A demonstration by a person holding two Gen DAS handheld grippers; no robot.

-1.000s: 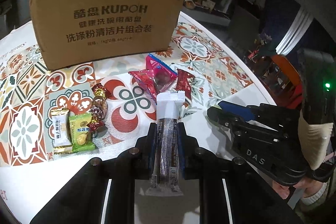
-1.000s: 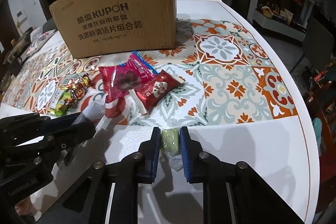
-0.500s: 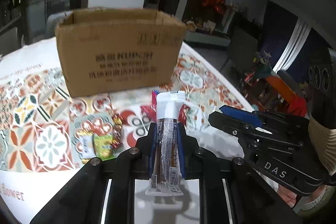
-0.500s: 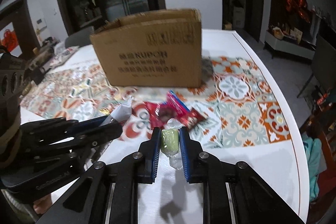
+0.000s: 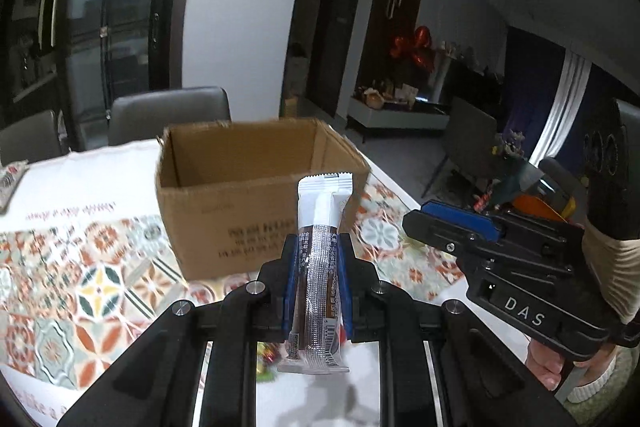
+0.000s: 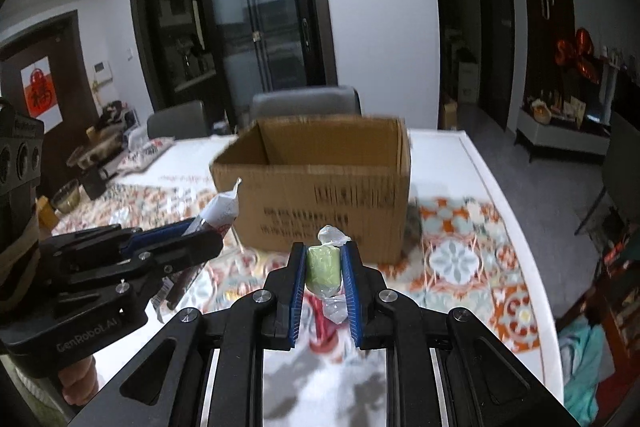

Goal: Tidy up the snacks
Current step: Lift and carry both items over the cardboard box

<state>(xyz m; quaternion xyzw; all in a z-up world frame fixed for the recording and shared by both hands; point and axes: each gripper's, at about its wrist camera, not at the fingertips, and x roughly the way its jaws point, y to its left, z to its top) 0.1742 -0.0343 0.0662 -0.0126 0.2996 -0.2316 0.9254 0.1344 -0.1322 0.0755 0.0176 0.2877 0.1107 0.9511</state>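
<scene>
My left gripper (image 5: 318,251) is shut on a long snack bar (image 5: 320,267) in a white and brown wrapper, held upright in the air before the open cardboard box (image 5: 256,203). My right gripper (image 6: 323,257) is shut on a green wrapped candy (image 6: 322,267), also raised in front of the box (image 6: 320,195). The left gripper (image 6: 160,251) with its bar shows at the left in the right wrist view; the right gripper (image 5: 460,227) shows at the right in the left wrist view. The box's opening faces up and its inside looks bare.
The box stands on a white table with a patterned tile mat (image 5: 92,279). A few loose snacks (image 5: 266,359) lie below my fingers, mostly hidden. Grey chairs (image 6: 304,103) stand behind the table. The table's right edge (image 6: 520,251) is near.
Both grippers have risen well above the table with their snacks and now look over the box's rim into its opening. The loose snacks have dropped out of sight below.
</scene>
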